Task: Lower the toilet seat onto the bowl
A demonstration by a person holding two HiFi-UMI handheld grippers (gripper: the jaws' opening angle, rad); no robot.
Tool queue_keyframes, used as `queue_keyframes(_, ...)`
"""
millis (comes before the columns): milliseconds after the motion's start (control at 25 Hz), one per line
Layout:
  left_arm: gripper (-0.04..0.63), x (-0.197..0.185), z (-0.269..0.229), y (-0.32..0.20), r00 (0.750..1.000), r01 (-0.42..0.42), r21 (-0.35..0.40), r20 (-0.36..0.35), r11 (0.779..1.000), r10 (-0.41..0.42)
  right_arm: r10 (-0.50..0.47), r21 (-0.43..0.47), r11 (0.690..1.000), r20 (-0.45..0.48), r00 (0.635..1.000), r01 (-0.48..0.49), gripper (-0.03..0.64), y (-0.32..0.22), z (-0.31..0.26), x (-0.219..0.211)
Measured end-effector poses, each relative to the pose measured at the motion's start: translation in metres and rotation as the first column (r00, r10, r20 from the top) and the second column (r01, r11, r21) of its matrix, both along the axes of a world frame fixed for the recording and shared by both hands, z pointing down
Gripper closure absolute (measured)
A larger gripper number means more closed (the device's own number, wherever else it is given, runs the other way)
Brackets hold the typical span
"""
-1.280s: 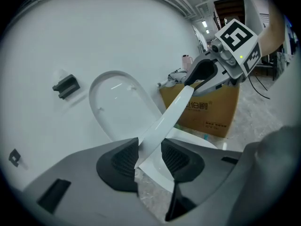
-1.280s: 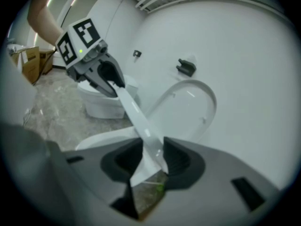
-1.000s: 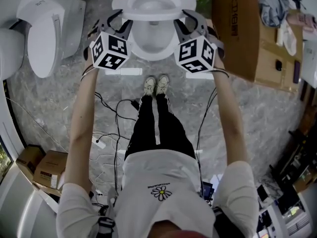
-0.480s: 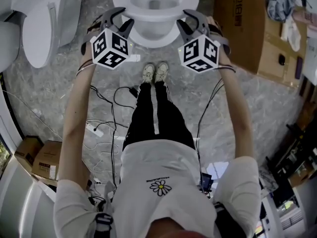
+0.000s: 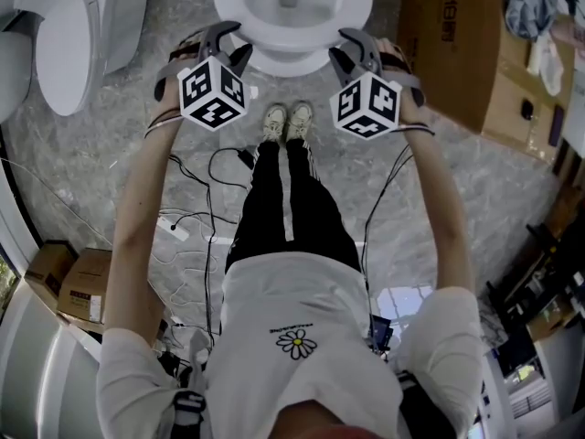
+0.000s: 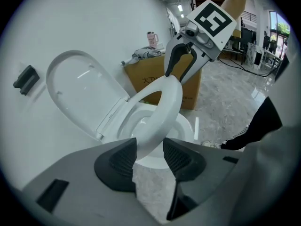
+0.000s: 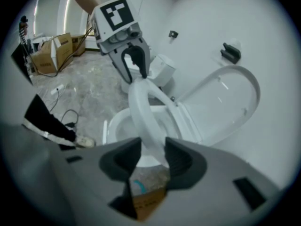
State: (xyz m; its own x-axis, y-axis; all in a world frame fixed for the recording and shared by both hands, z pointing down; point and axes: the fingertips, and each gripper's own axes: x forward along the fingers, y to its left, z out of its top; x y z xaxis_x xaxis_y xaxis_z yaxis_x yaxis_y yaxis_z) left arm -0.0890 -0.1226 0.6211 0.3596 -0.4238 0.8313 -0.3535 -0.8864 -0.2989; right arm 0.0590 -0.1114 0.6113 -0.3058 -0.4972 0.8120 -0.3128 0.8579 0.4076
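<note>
The white toilet seat [image 6: 164, 109] stands half raised over the bowl [image 6: 187, 124], with the lid [image 6: 77, 91] upright against the wall. My left gripper [image 6: 149, 150] is at the seat's front left with the ring between its jaws: the ring lies against one pad and there is a gap at the other. My right gripper [image 7: 153, 150] has the seat [image 7: 140, 108] between its jaws at the front right. Those jaws are opening, with a gap on one side. In the head view both grippers [image 5: 228, 46] [image 5: 352, 48] flank the bowl's front rim [image 5: 292, 58].
A second toilet [image 5: 78, 35] stands to the left and a large cardboard box [image 5: 448, 44] to the right of the bowl. The person's shoes [image 5: 288, 122] are just in front of it. Cables [image 5: 196, 213] trail over the marble floor, and small boxes [image 5: 69, 286] sit at the left.
Both grippers have drawn slightly back from the toilet and toward the person. The toilet sits higher in the head view and less of it shows.
</note>
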Motion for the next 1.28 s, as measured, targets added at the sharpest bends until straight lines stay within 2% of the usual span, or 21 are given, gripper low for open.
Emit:
queue_keyframes(320,0.4,-0.004,0.039,0.023,0.999,-0.04,-0.076,0.034,0.996,0.043,-0.045,-0.07,0.997,-0.043,0.998,0.042,0.436,0.022,0.041,-0.004)
queue_keyframes(920,0.402,-0.007,0.119,0.056,0.996,-0.061,-0.217,0.055,0.974,0.075,-0.051,-0.226,0.973,-0.061,0.997,0.036,0.431,0.054,0.121,-0.009)
queue_keyframes(1280,0.402,-0.01,0.172,0.065,0.996,-0.042,-0.283,0.059,0.958,0.061,-0.08,-0.261,0.964,-0.111,0.991,0.048,0.431,0.062,0.176,-0.013)
